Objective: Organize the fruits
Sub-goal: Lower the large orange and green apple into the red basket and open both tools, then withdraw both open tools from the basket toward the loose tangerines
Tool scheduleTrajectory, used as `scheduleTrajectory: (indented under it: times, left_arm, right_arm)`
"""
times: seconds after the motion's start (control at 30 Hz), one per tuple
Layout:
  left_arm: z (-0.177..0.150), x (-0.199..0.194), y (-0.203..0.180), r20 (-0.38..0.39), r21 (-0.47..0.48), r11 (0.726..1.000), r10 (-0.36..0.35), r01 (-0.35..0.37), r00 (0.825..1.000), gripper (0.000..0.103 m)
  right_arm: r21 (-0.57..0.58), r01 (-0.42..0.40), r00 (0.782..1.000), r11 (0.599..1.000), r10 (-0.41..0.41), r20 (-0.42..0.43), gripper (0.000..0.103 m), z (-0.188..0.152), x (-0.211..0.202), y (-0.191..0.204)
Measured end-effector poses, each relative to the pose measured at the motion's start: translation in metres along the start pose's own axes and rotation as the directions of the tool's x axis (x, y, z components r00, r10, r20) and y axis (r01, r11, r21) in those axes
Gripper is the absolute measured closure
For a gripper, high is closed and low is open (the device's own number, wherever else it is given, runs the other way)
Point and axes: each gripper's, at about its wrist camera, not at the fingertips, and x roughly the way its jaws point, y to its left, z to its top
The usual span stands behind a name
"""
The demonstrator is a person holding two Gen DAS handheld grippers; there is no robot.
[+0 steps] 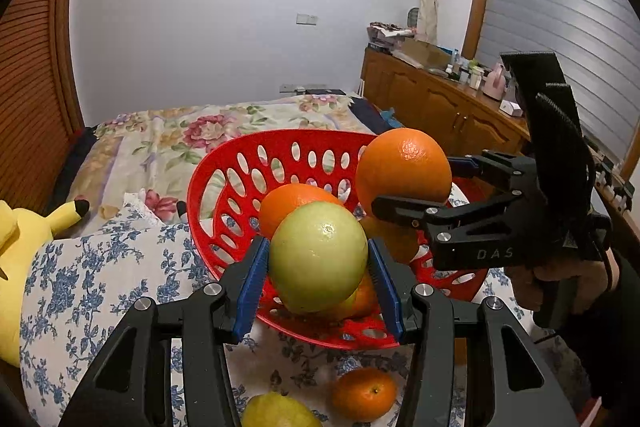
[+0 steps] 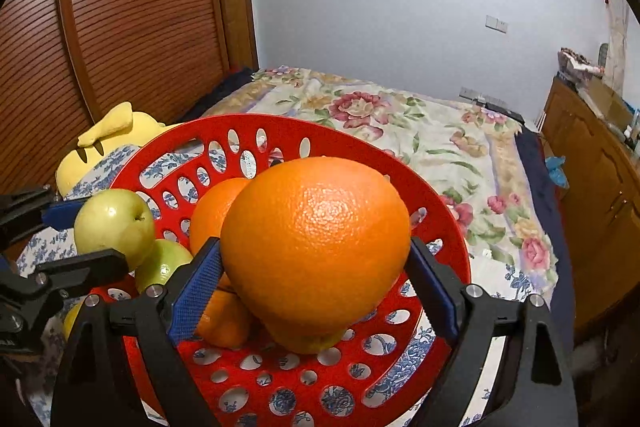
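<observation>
My left gripper [image 1: 318, 247] is shut on a green apple [image 1: 318, 263] and holds it over the near rim of the red perforated basket [image 1: 224, 163]. In the right wrist view that apple [image 2: 114, 223] hangs at the basket's [image 2: 180, 133] left side in the left gripper [image 2: 103, 234]. My right gripper [image 2: 316, 247] is shut on a large orange [image 2: 316, 239], held above the basket's middle. From the left wrist view the right gripper [image 1: 414, 183] and its orange [image 1: 404, 167] sit over the basket's right part. Inside lie another orange [image 2: 212, 211] and a green apple [image 2: 164, 263].
On the blue-flowered cloth [image 1: 100, 267] in front of the basket lie a small orange [image 1: 364, 393] and a yellow-green pear [image 1: 276, 411]. A yellow plush toy [image 1: 16, 247] sits at the left. A flowered bed [image 2: 400, 131] lies behind, and a wooden cabinet [image 1: 440, 99] stands at the right.
</observation>
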Motion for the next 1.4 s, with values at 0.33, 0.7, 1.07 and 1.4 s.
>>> scheduleTrajectory:
  times: [0.33, 0.7, 1.07, 1.4]
  left_arm:
    - [0.0, 0.004, -0.002, -0.004, 0.012, 1.0, -0.003, 0.003, 1.0, 0.051]
    - [0.0, 0.003, -0.017, 0.01, 0.047, 0.999, -0.026, 0.026, 1.0, 0.051]
    - [0.003, 0.019, -0.029, -0.017, 0.083, 0.995, -0.062, 0.064, 0.998, 0.051]
    - [0.001, 0.001, -0.026, -0.001, 0.093, 0.993, -0.074, 0.073, 0.997, 0.042]
  right_arm:
    - [0.038, -0.007, 0.995, 0.999, 0.003, 0.105, 0.007, 0.002, -0.026, -0.003]
    - [0.039, 0.044, 0.992, 0.998, -0.049, 0.12, 0.007, -0.025, -0.051, -0.002]
    - [0.087, 0.098, 0.986, 0.991, -0.109, 0.129, 0.007, -0.052, -0.079, -0.017]
    - [0.122, 0.101, 0.984, 0.987, -0.117, 0.131, 0.007, -0.073, -0.096, -0.013]
